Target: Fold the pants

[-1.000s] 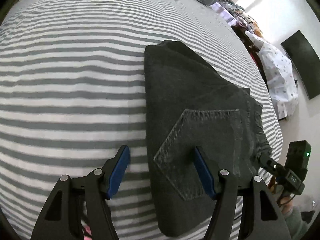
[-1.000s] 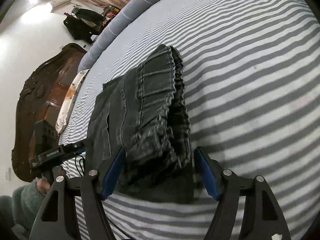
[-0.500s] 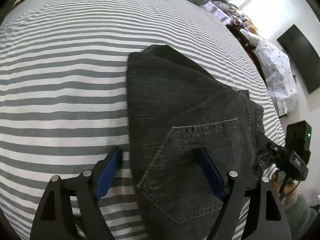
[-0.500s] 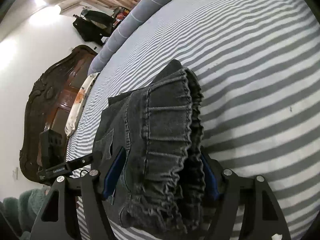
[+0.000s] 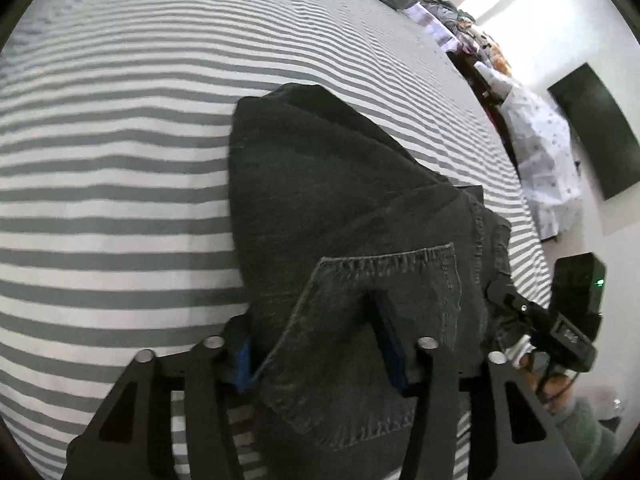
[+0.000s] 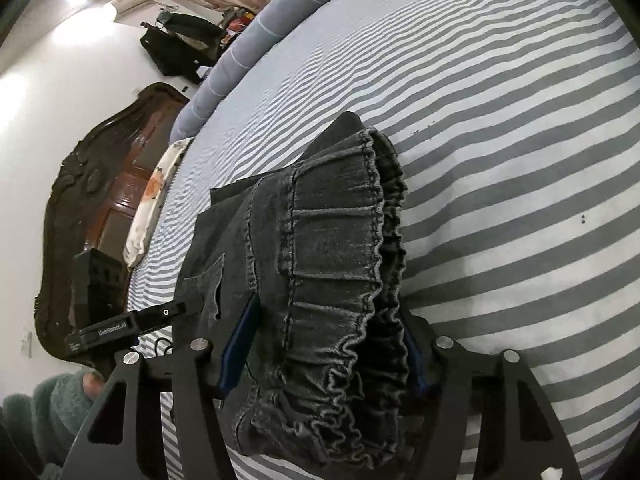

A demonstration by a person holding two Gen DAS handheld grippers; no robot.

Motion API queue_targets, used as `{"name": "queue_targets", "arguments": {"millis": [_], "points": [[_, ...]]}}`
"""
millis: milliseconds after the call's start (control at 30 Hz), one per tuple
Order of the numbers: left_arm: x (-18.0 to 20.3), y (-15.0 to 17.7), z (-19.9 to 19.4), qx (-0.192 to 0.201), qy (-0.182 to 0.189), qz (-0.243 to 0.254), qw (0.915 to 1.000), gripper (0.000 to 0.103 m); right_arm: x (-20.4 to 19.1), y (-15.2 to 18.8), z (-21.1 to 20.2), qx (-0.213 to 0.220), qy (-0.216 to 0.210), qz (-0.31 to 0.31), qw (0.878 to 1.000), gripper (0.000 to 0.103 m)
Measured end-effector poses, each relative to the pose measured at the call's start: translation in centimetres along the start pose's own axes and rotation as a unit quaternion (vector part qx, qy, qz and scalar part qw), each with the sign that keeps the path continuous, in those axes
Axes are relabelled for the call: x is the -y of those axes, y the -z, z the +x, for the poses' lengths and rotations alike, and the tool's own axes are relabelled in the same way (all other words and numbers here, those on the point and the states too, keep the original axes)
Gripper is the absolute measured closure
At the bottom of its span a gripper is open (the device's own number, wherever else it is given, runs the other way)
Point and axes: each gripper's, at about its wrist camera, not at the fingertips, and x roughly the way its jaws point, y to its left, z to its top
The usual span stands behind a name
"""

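Dark grey denim pants (image 5: 340, 208) lie folded on a grey-and-white striped bed (image 5: 112, 184). In the left wrist view my left gripper (image 5: 320, 348) straddles the near edge with the back pocket (image 5: 372, 320), its blue-padded jaws closing on the cloth. In the right wrist view my right gripper (image 6: 320, 352) straddles the gathered elastic waistband (image 6: 344, 264) of the pants (image 6: 240, 248), its jaws pressed against the bunched cloth on both sides. Each gripper shows at the edge of the other's view.
A grey pillow (image 6: 256, 40) lies at the head of the bed by a dark carved wooden headboard (image 6: 92, 184). Clothes are piled on a rack (image 5: 536, 148) beyond the bed's far side. A dark screen (image 5: 596, 136) hangs on the wall.
Both grippers have moved forward over the pants' near edge and their jaws have narrowed onto the cloth. The waistband end now bulges up between the right jaws.
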Motion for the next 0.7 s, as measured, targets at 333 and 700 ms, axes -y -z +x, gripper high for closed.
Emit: {"name": "queue_targets", "arguments": {"millis": [333,700], "points": [[1.7,0.2,-1.1,0.017,-0.071,0.012,0.9973,0.082,-2.3,0.5,-1.0,0.010,0.058,0.003,0.998,0.077],[3.4,0.3,-5.5,0.043,-0.060,0.044,0.9963,0.090,-8.1,0.1,-3.1,0.017,0.086,-0.034,0.996,0.081]]}}
